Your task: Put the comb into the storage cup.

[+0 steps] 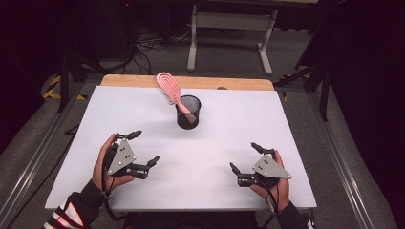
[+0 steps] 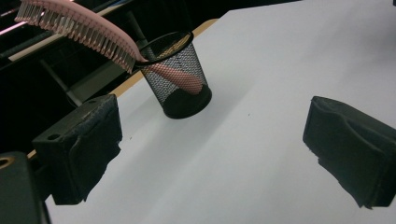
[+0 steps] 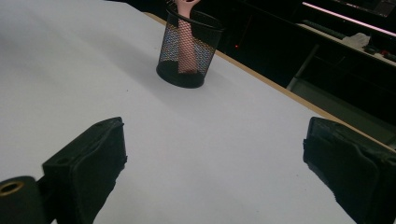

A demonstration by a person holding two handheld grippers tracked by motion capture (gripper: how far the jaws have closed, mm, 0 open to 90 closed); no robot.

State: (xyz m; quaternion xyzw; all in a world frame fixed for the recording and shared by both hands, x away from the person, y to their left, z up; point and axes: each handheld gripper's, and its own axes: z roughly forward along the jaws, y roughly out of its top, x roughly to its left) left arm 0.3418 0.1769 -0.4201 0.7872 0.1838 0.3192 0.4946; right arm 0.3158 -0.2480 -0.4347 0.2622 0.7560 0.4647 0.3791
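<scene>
Your pink hairbrush [image 1: 168,87] stands handle-down in the mesh cup [image 1: 188,112], and the left gripper [image 1: 143,148] and right gripper [image 1: 243,156] rest near of it, jaws wide and empty, so the job looks done.

Your hairbrush [image 1: 168,87] stands handle-down in the mesh cup [image 1: 188,112], near the tabletop's [image 1: 239,114] far edge; head leaning left.

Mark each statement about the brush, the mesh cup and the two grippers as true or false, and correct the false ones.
1. The pink plastic hairbrush stands handle-down in the black wire-mesh cup. True.
2. The cup lies tipped on its side. False: it stands upright on the white table.
3. The left gripper holds the brush. False: its fingers are open and empty.
4. The right gripper is open, apart from the cup. True.
5. The brush head leans out past the cup's rim. True.
</scene>
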